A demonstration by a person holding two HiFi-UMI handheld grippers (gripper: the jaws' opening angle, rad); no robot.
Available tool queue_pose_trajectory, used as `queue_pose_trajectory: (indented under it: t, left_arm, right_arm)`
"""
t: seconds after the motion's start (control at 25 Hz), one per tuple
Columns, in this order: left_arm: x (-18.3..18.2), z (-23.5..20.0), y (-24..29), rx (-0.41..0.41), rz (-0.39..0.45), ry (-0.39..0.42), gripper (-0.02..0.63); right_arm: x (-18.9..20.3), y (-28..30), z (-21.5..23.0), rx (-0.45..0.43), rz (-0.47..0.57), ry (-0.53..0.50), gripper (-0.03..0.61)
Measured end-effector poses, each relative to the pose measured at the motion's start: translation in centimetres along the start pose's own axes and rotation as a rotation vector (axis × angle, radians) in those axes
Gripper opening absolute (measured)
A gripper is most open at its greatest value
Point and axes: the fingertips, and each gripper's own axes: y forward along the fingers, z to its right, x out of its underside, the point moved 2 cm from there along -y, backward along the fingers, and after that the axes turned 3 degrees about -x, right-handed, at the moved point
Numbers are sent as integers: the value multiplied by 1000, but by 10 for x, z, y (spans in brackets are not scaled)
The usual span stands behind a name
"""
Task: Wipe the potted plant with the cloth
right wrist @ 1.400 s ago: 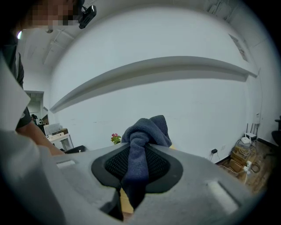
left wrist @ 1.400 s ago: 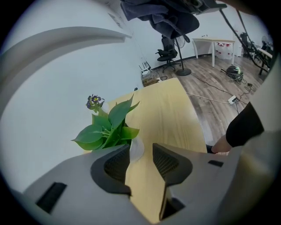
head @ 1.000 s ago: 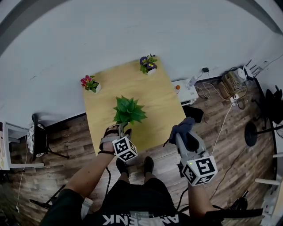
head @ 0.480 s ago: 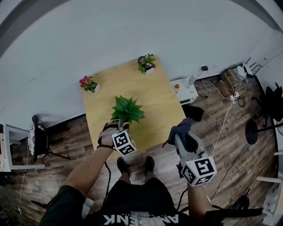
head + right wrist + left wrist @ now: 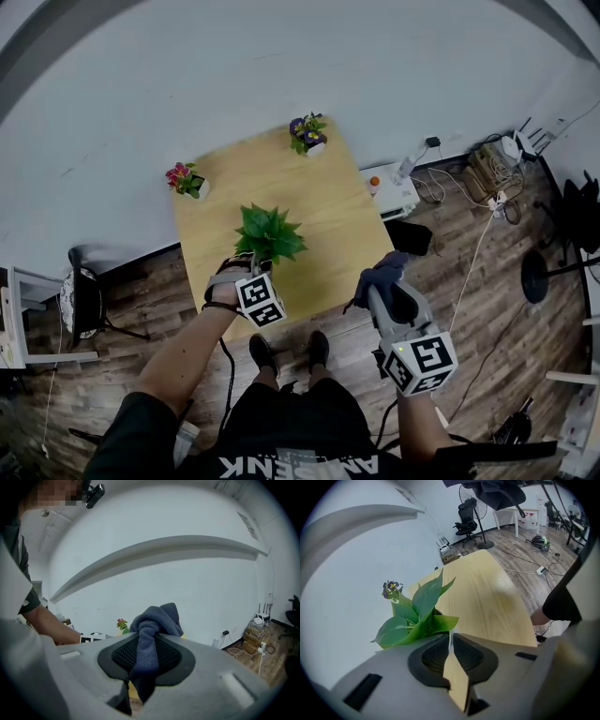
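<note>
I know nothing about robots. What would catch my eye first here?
A leafy green potted plant stands on the pale wooden table, toward its near end. The right gripper clamps a bunched dark blue cloth beside the table's near right corner. At the far end stand a pink-flowered pot and a purple-flowered pot.

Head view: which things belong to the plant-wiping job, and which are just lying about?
Job:
- green potted plant
- dark blue cloth

Lying about:
- pink-flowered pot
- purple-flowered pot
- white box on the floor
</note>
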Motion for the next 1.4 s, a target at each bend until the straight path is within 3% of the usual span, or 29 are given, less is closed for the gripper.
queue_pose_trajectory:
  t: [0.48, 0.72, 0.84, 1.08, 1.4]
  left_arm:
    - [3, -9, -18, 70, 5, -25, 15]
    - [-13, -35, -83, 180, 70, -98, 15]
    - [-19, -54, -118, 186, 79, -72, 15]
    - [-36, -90, -183, 214, 132, -107, 15]
    - [-56, -131, -244, 196, 152, -54, 15]
  right_arm:
    - [-6, 3, -3, -9, 15, -9, 87]
    - [-30, 16, -21, -62, 73, -28, 87]
    - [-47, 25, -35, -99, 113, -50, 87]
    - [-79, 42, -63, -171, 179, -66, 87]
    - [-118, 68, -110, -282, 241, -132, 87]
